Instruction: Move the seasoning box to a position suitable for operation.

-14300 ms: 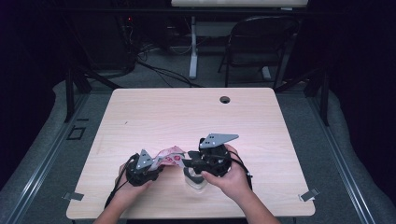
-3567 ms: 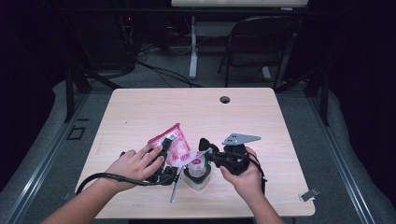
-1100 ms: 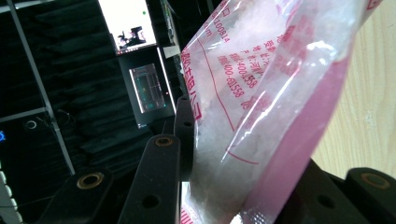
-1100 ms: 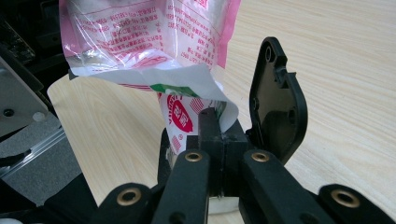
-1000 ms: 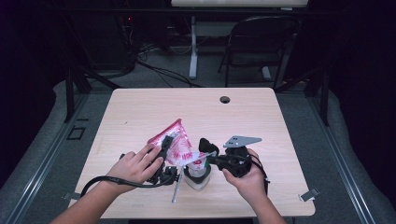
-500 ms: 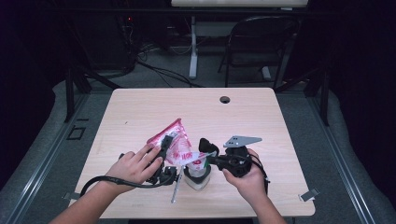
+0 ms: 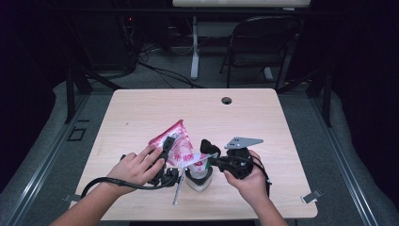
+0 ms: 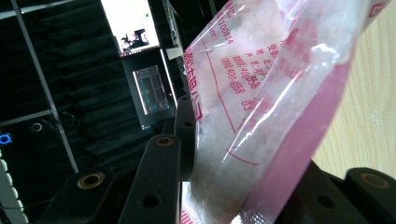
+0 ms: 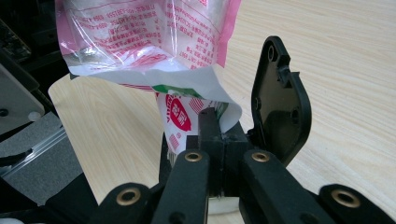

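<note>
**Pink bag held over the jar, both my grippers on it**

On my left, my left hand (image 7: pixel 136 167) lies over the left gripper (image 7: pixel 165 155) near the front edge of the table (image 7: pixel 141 113), with its black cable looping back toward me. Its jaws are clamped on the pink bag (image 7: pixel 176 143), gripping the bag's body; in the left gripper view the clear and pink film of the bag (image 8: pixel 261 116), full of white grains, sits pressed between the two black jaws. The bag stands tilted, one corner pointing up and away from me, the lower end sloping down to the right.

Just below it, a thin metal spoon (image 7: pixel 178 188) lies on the table, its handle pointing toward me, beside the white jar (image 7: pixel 198 176). The jar stands upright under the bag's low end.

Further right, my right gripper (image 7: pixel 212 159) lies level, pointing left, with the grey plate on top and my right hand (image 7: pixel 244 176) around its body. Its jaws are pressed together on the bag's white lower edge (image 9: pixel 205 88), pinching that flap just above the jar.
</note>
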Tool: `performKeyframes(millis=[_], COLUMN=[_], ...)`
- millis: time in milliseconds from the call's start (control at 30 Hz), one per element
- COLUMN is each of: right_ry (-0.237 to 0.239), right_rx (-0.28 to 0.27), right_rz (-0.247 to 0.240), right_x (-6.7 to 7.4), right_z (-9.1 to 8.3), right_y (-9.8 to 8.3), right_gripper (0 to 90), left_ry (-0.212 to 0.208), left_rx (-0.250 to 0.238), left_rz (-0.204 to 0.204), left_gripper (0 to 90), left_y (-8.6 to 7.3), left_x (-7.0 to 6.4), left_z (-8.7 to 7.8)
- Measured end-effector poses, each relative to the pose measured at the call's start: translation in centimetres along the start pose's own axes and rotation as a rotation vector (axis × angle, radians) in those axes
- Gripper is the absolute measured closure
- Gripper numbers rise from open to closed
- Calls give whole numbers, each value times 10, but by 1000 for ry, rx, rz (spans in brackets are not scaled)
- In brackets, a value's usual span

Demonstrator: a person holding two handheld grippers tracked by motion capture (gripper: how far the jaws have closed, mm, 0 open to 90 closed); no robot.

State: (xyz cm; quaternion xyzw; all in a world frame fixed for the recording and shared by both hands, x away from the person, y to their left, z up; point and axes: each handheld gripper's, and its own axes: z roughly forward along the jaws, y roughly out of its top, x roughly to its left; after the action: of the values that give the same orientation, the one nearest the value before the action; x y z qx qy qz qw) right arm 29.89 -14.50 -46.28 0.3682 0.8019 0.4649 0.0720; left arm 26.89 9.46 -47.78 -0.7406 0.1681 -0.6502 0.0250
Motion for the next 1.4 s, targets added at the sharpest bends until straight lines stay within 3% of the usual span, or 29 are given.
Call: performKeyframes(millis=[300, 567, 1400], right_ry=[-4, -10, -15], right_rx=[2, 5, 25], right_rz=[3, 4, -7], right_x=[-1, -2, -2], right_z=[-1, -1, 1], right_y=[0, 0, -1], right_gripper=[900, 900, 900], left_ry=[-2, 26, 17], left_rx=[-2, -10, -10], left_rz=[-8, -3, 6], left_gripper=[754, 755, 757], left_y=[1, 2, 0], left_x=[1, 4, 4], left_z=[0, 0, -1])
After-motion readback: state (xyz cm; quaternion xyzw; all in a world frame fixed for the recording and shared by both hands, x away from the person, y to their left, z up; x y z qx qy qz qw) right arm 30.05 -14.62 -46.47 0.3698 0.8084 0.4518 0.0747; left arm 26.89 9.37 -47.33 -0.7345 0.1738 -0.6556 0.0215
